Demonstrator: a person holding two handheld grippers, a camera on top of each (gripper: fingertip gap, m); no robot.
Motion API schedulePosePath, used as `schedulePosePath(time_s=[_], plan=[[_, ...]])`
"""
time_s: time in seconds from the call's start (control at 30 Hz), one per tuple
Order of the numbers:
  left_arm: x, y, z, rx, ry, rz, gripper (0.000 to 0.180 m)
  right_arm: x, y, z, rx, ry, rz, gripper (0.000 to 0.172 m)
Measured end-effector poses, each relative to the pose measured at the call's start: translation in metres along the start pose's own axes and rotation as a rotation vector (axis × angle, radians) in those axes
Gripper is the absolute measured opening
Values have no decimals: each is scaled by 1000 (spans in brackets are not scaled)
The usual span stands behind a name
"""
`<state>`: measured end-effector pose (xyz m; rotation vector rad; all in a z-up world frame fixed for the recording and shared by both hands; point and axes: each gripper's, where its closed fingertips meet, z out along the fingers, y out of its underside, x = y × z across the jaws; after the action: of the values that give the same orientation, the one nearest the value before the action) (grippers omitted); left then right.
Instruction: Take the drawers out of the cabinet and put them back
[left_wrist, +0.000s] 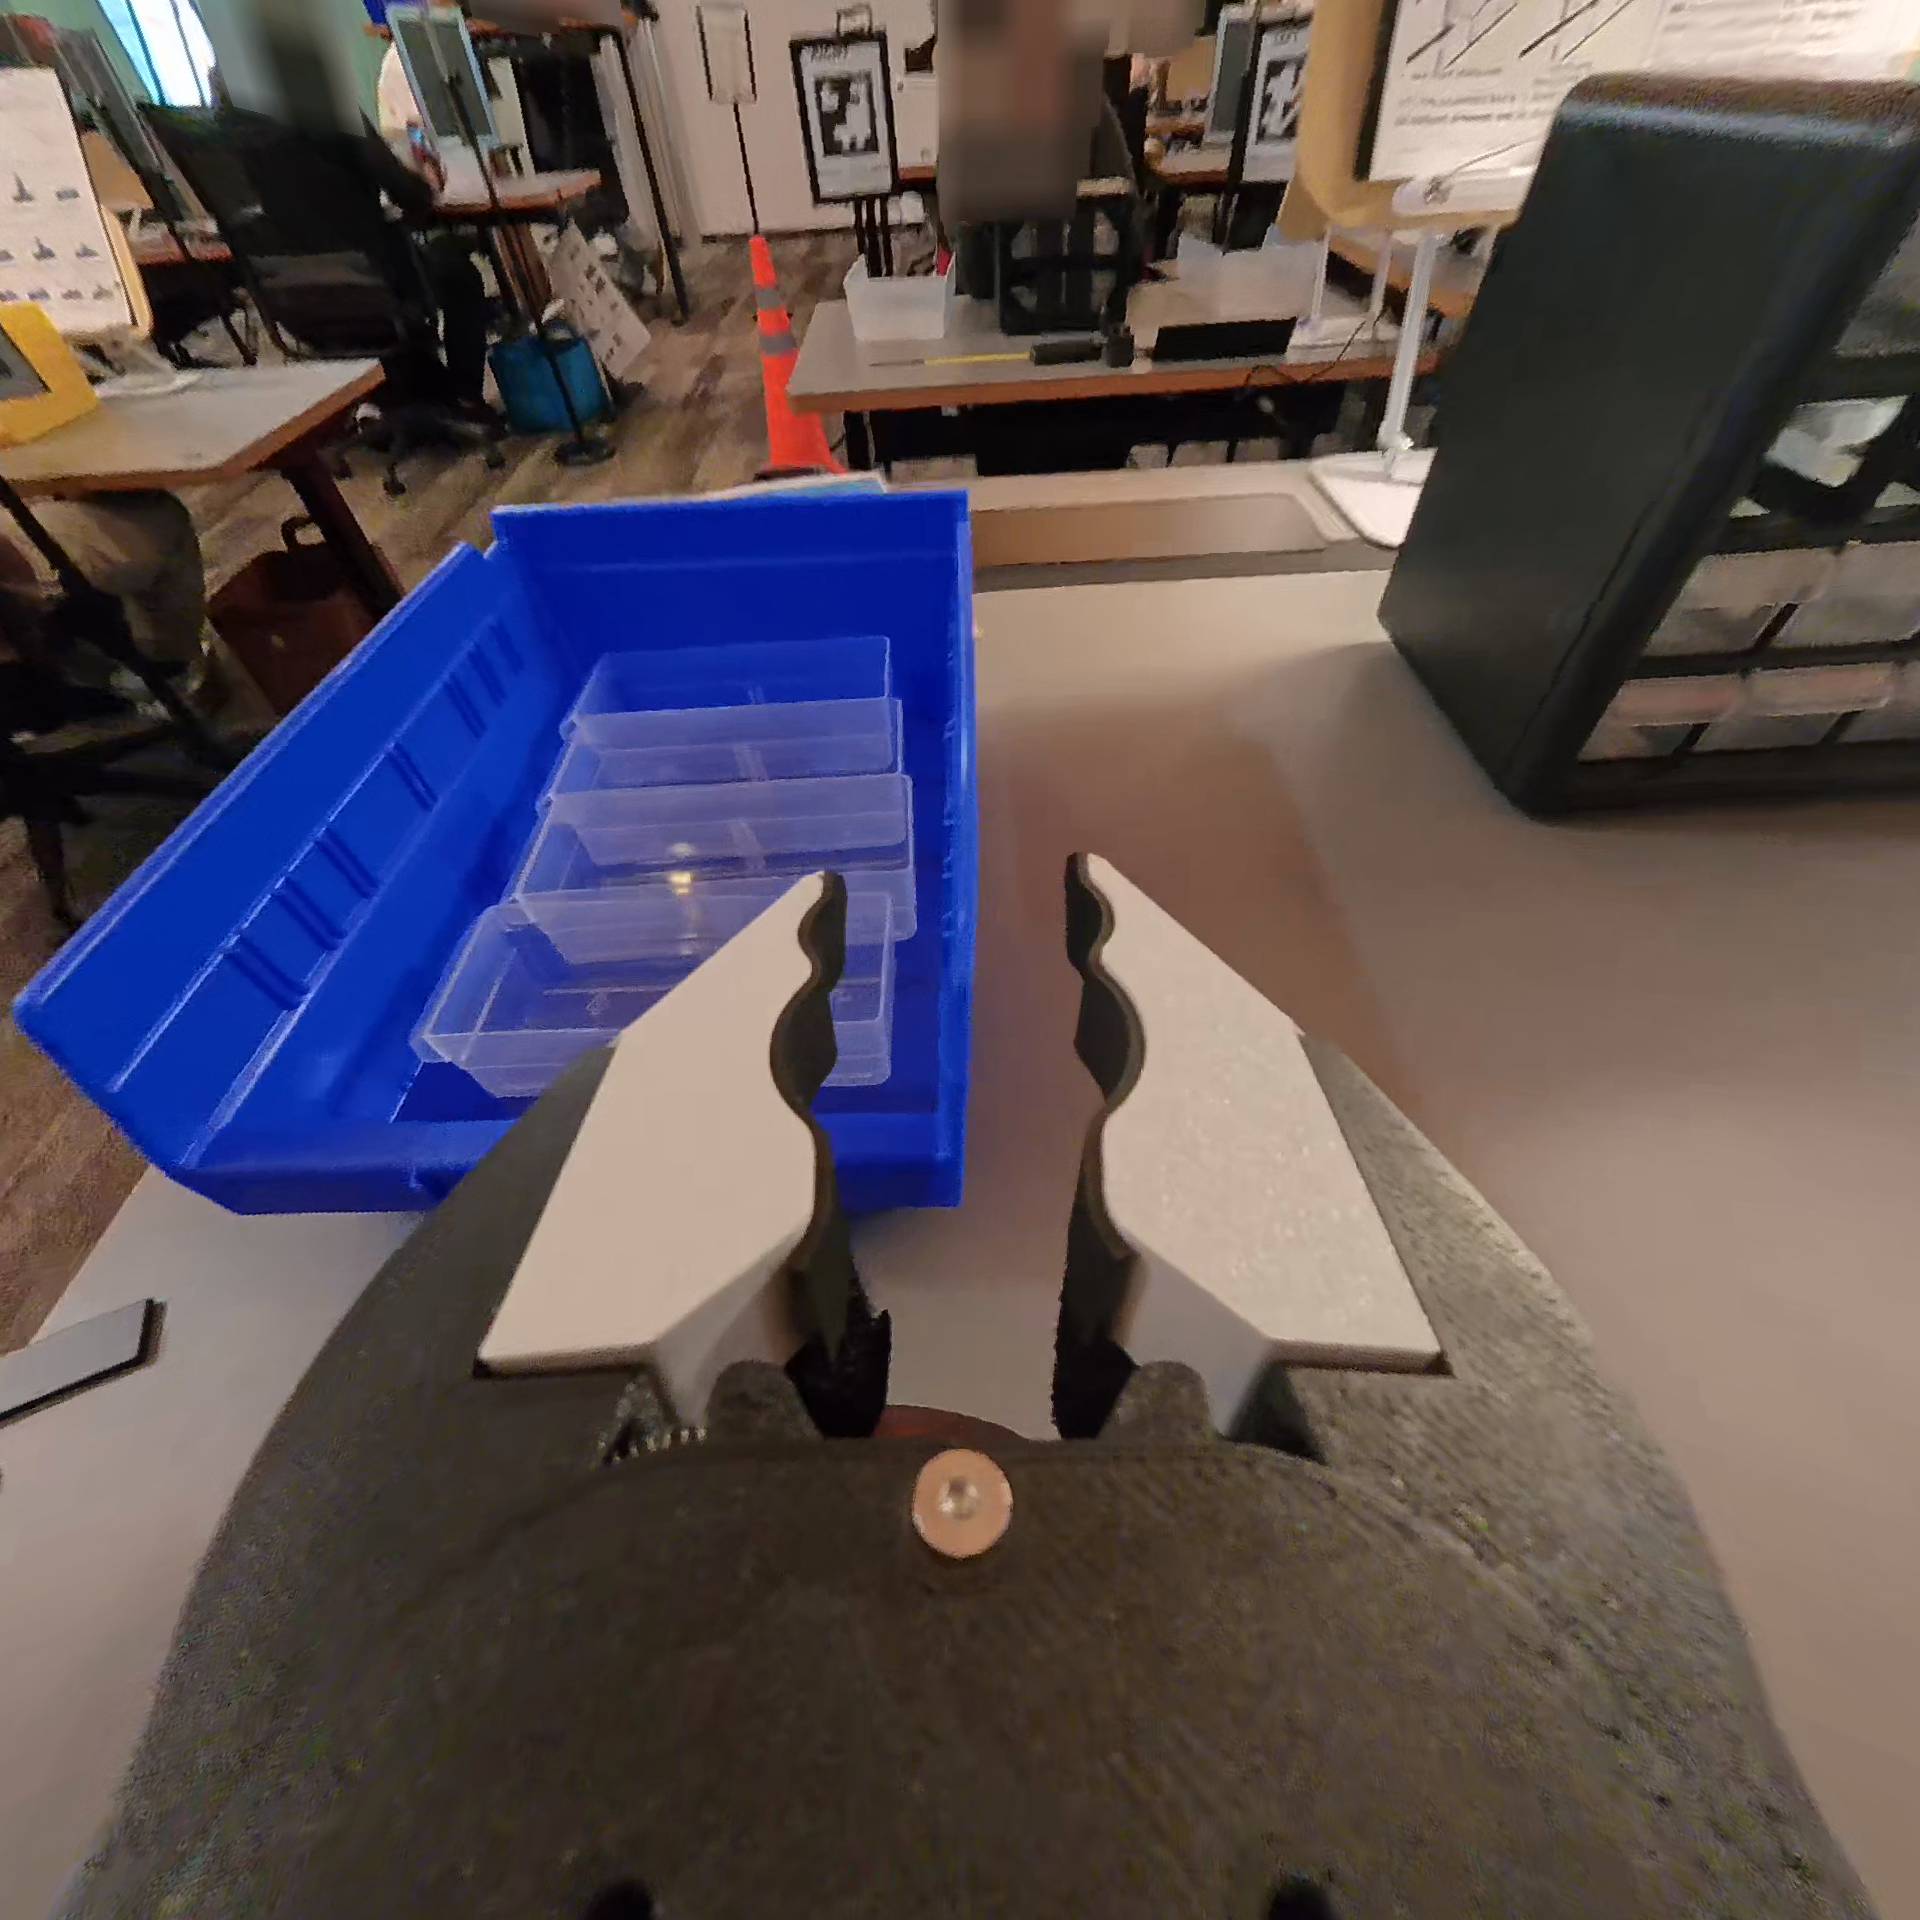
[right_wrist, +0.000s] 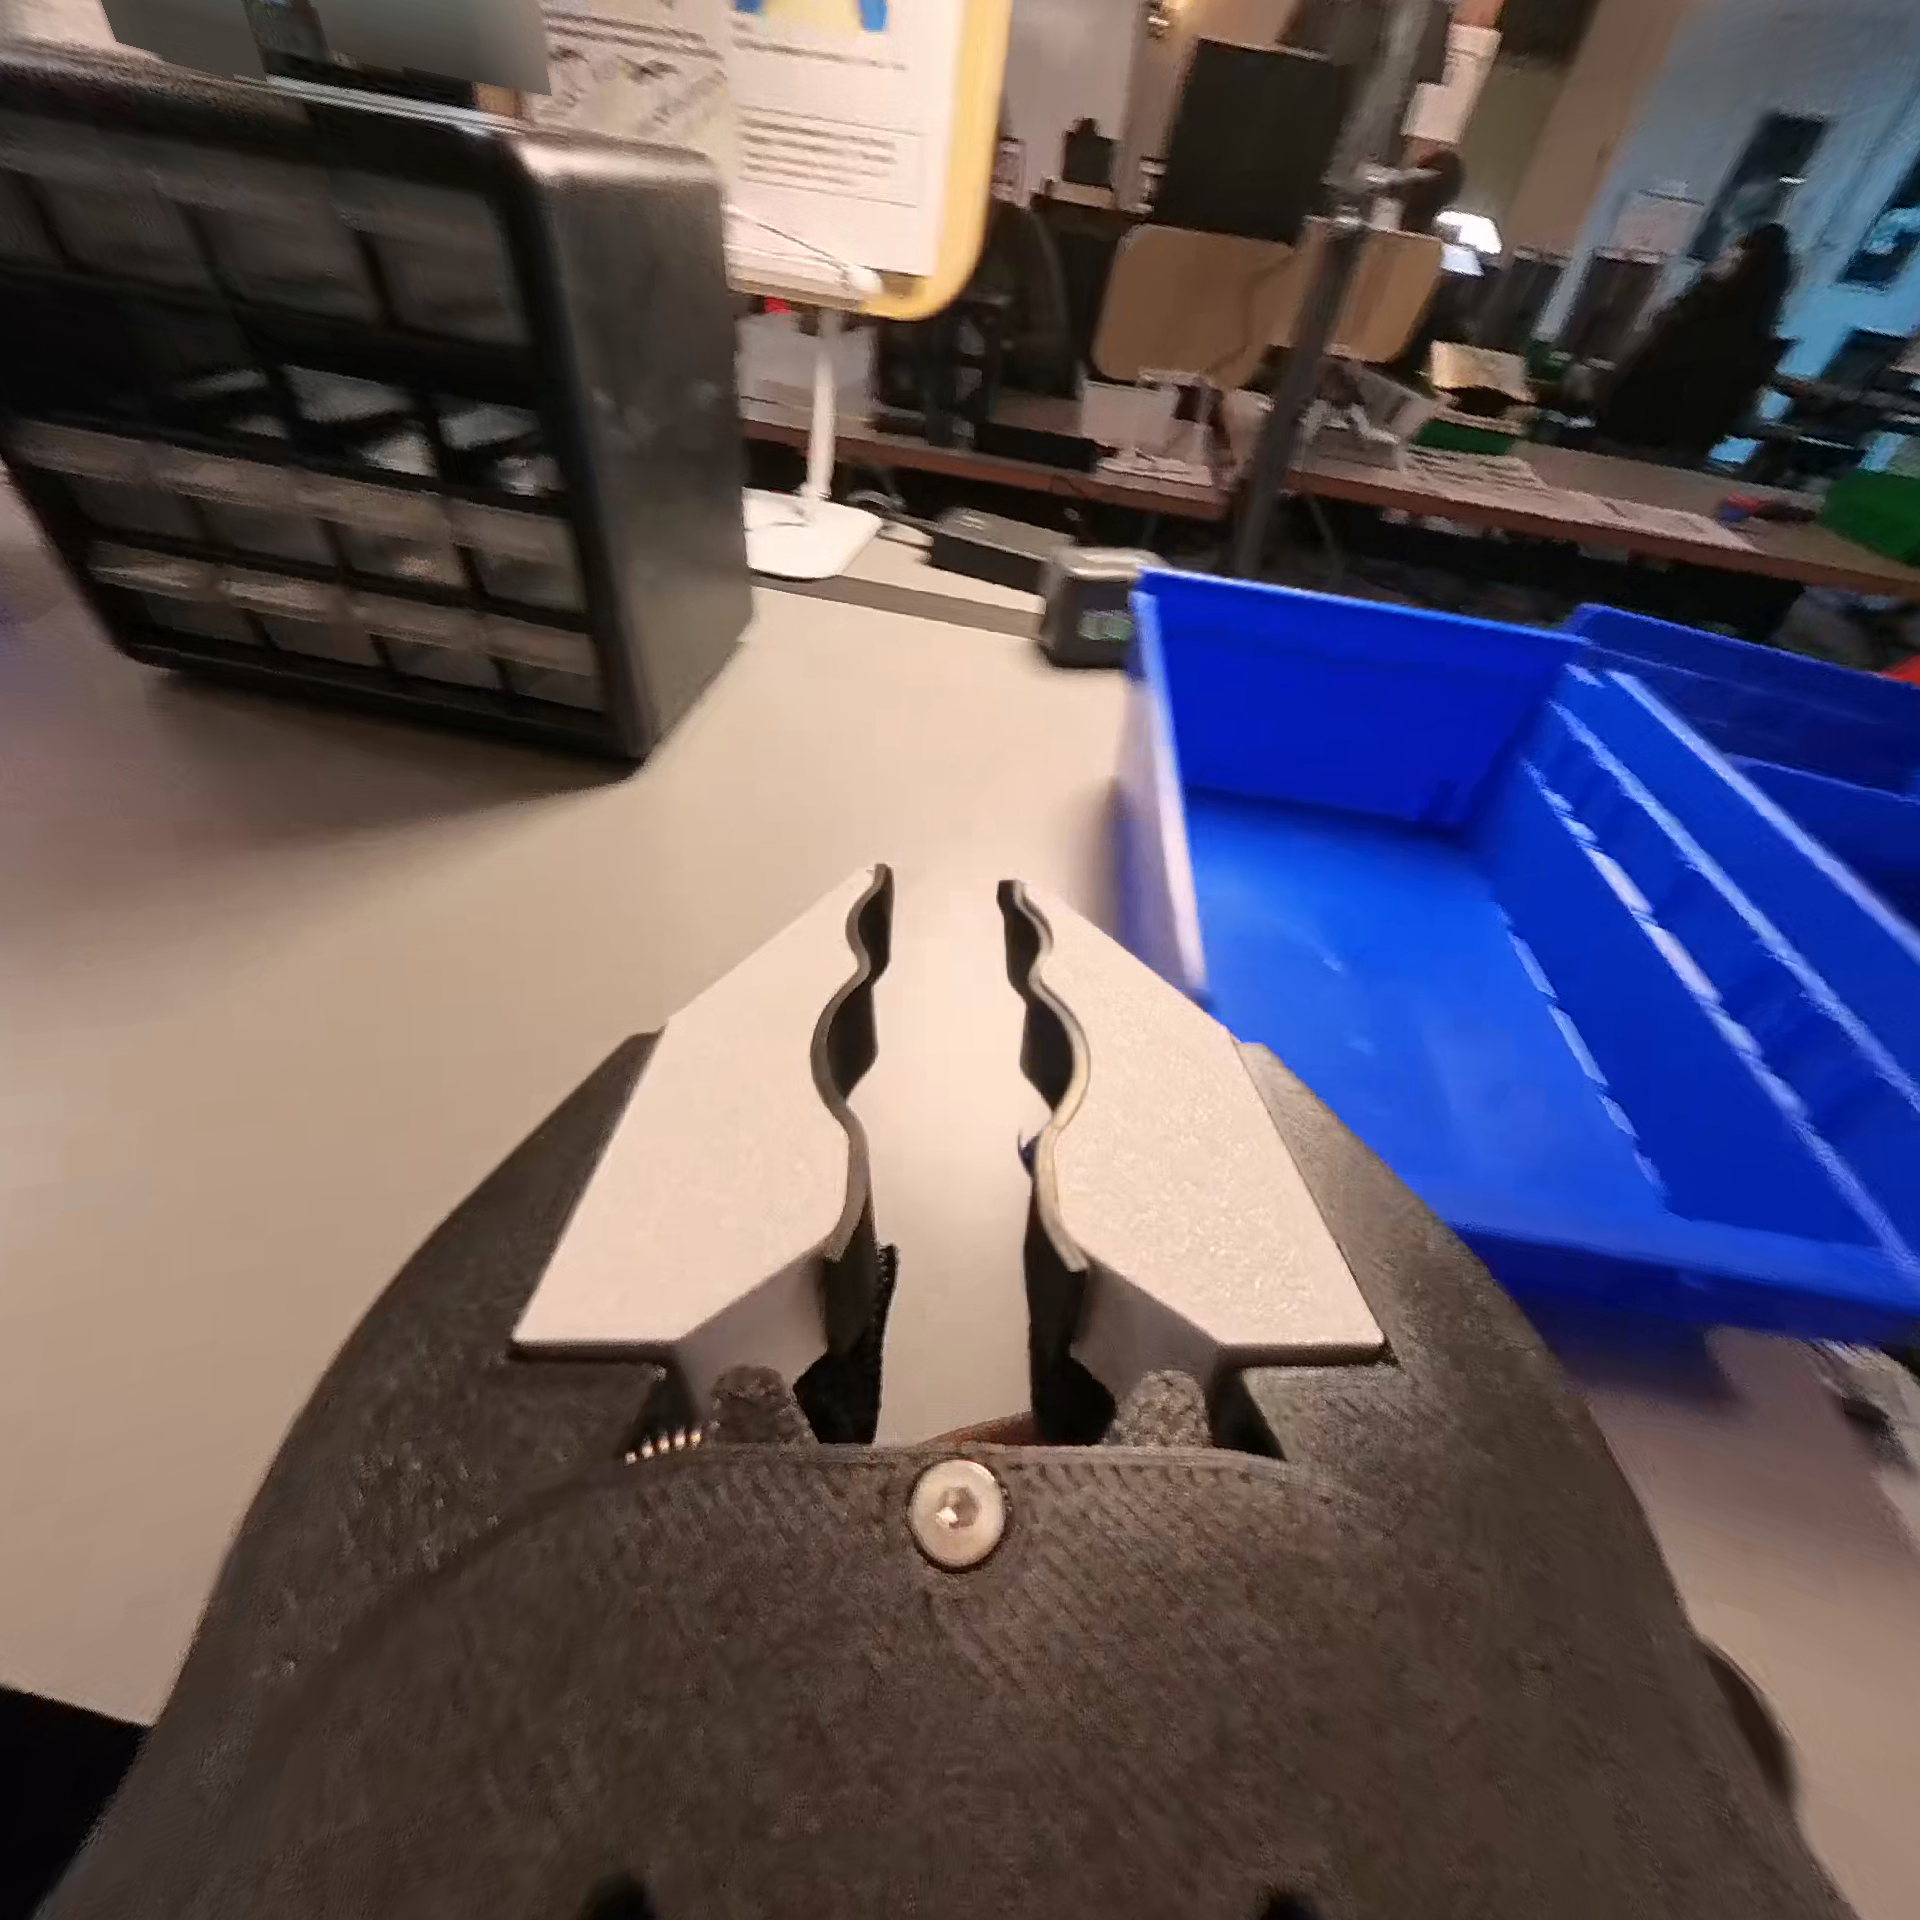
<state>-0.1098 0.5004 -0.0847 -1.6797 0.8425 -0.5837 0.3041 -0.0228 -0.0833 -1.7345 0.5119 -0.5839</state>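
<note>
Both the left gripper (left_wrist: 951, 883) and the right gripper (right_wrist: 943, 891) are hanging open and empty; several clear drawers (left_wrist: 727, 831) are lying in the blue bin (left_wrist: 312, 883) ahead-left of the left one, awaiting return to the cabinet (right_wrist: 623, 416).

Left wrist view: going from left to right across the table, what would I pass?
Blue bin holding clear drawers → bare strip of grey table → black cabinet.

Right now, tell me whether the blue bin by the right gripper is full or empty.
Empty: the blue bin shows only its bare blue floor; its near corner is out of frame.
</note>
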Motion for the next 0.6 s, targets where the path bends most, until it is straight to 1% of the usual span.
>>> schedulePosePath(time_s=[0.07, 0.17, 0.23, 0.33, 0.4, 0.47, 0.5, 0.6], plan=[[-9, 3, 5, -69, -32, -7, 43, -26, 0, 19, -3, -99, -1, 23], [-27, 6, 12, -159, -98, 35, 43, -66, 7, 52, -31, -256, 0, 23], [-42, 6, 18, -215, -143, 85, 43, -87, 16, 74, -70, -345, 7, 23], [-70, 14, 30, -362, -210, 173, 45, -105, 36, 103, -149, -420, 26, 23], [-80, 24, 40, -476, -195, 222, 46, -110, 44, 113, -203, -435, 17, 25], [-80, 37, 48, -591, -130, 246, 49, -109, 40, 116, -175, -429, 5, 24], [-80, 42, 51, -640, -101, 267, 51, -108, 41, 117, -185, -433, 15, 24], [-87, 53, 55, -763, -56, 338, 57, -108, 39, 115, -174, -454, 43, 23]])
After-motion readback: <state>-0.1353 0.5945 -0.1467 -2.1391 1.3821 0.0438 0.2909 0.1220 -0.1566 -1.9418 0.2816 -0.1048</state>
